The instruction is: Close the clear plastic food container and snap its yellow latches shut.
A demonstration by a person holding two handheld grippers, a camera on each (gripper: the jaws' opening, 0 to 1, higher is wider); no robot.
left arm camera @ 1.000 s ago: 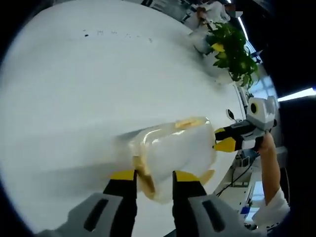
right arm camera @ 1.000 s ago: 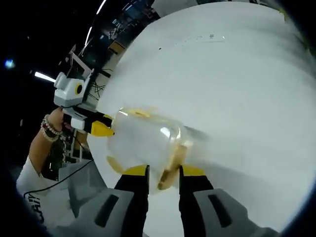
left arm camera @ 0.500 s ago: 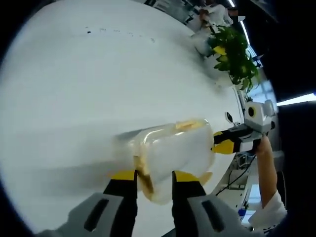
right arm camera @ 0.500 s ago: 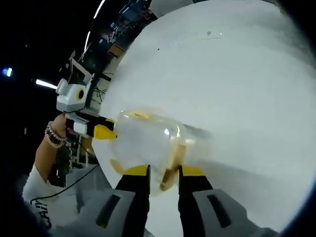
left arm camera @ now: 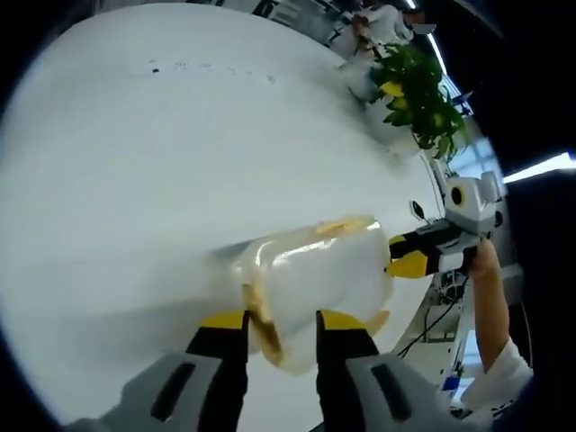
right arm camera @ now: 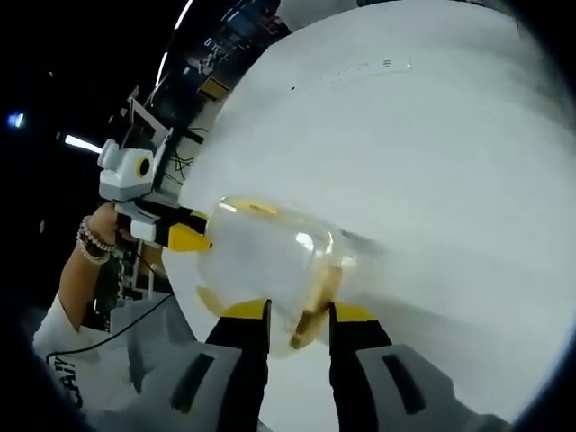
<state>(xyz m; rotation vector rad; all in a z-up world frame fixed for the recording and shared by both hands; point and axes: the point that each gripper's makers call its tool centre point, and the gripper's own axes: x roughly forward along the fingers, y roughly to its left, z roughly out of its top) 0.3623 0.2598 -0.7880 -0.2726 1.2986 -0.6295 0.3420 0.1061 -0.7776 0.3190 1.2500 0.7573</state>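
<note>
The clear plastic container (left arm camera: 324,270) lies on the white round table (left arm camera: 162,153), its lid down. In the left gripper view my left gripper (left arm camera: 282,324) is shut on the near end, a yellow latch (left arm camera: 261,315) between its jaws. My right gripper (left arm camera: 407,255) meets the far end from the right. The right gripper view gives the mirror picture: the right gripper (right arm camera: 299,317) is shut on the container (right arm camera: 265,252) at its yellow latch (right arm camera: 315,301), and the left gripper (right arm camera: 187,236) touches the opposite end.
A green potted plant (left arm camera: 423,94) stands at the table's far right edge. White tabletop (right arm camera: 432,153) stretches wide beyond the container. A person's arm (left arm camera: 493,306) and a braceleted wrist (right arm camera: 90,241) hold the grippers off the table's edge, above cables and dark floor.
</note>
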